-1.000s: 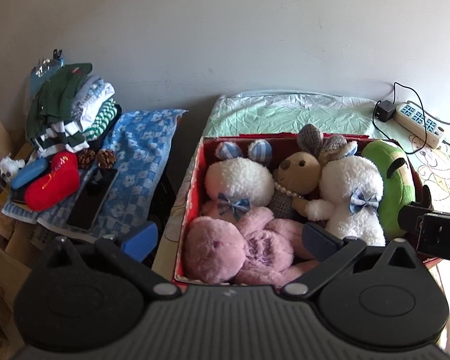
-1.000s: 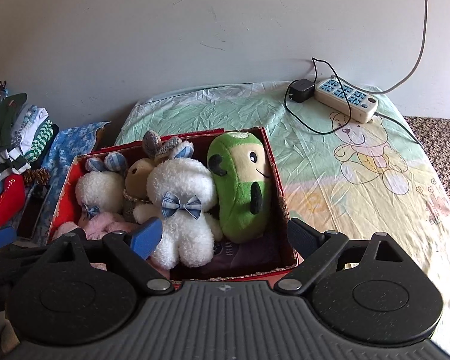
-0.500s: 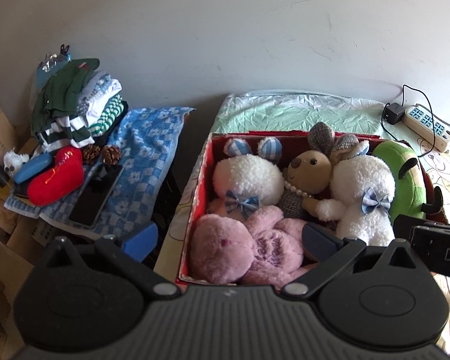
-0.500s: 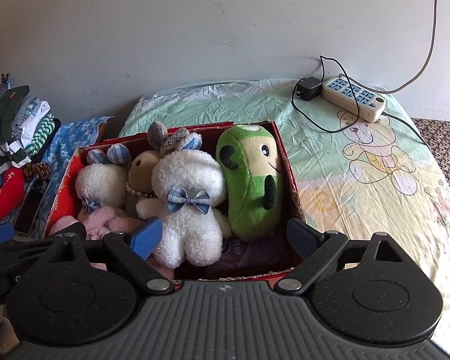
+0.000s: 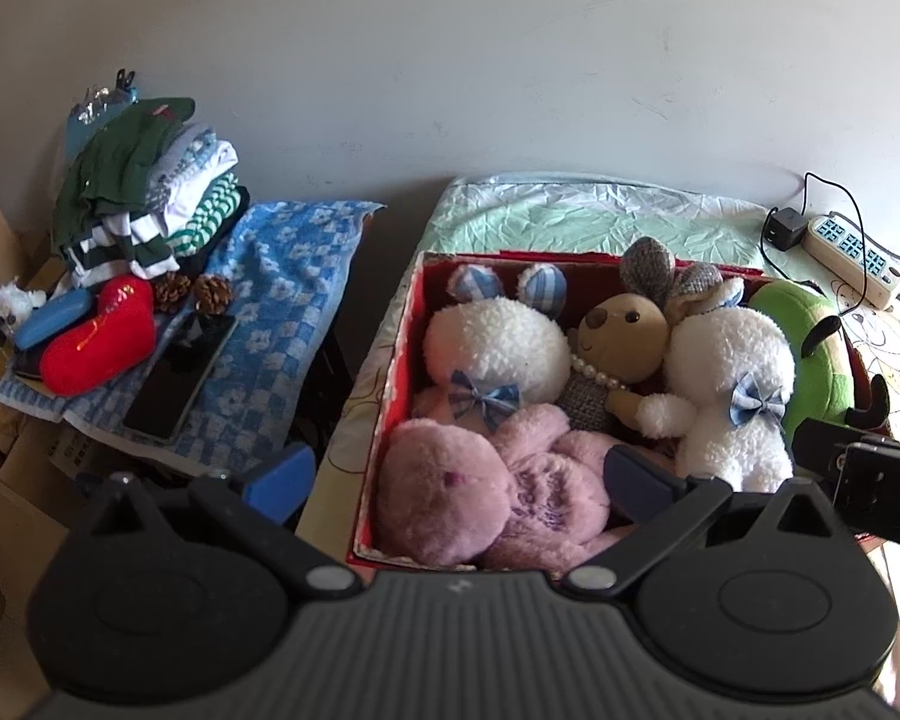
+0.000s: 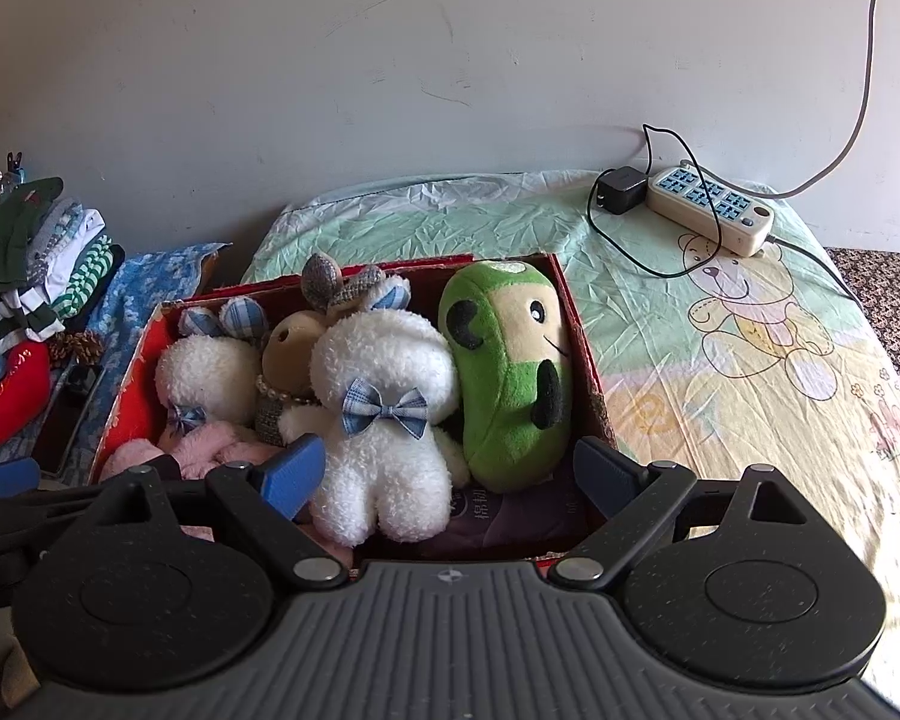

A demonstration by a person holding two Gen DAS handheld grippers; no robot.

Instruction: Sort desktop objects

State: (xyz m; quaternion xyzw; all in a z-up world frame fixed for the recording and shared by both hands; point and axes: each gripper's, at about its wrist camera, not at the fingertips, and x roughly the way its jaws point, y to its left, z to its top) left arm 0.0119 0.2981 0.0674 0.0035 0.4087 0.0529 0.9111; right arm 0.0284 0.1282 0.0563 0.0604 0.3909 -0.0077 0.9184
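A red box (image 5: 397, 372) (image 6: 576, 324) on the bed holds plush toys: a pink one (image 5: 486, 498), two white bunnies with blue bows (image 5: 498, 354) (image 6: 384, 396), a brown bunny (image 5: 624, 330) and a green one (image 6: 510, 372) (image 5: 810, 354). My left gripper (image 5: 459, 477) hovers open just before the box's near left corner, nothing between its fingers. My right gripper (image 6: 450, 471) is open over the box's near edge, in front of the white bunny and the green toy, touching neither. Its body shows at the right edge of the left wrist view.
A blue flowered towel (image 5: 282, 300) to the left carries folded clothes (image 5: 144, 192), a red pouch (image 5: 102, 342), a blue case (image 5: 51, 318), two pine cones (image 5: 192, 291) and a phone (image 5: 180, 378). A power strip (image 6: 708, 210) with charger lies on the cartoon sheet (image 6: 750, 324).
Both views have drifted slightly, the box and toys sliding a little right and down in frame. Both grippers stay open and hold nothing.
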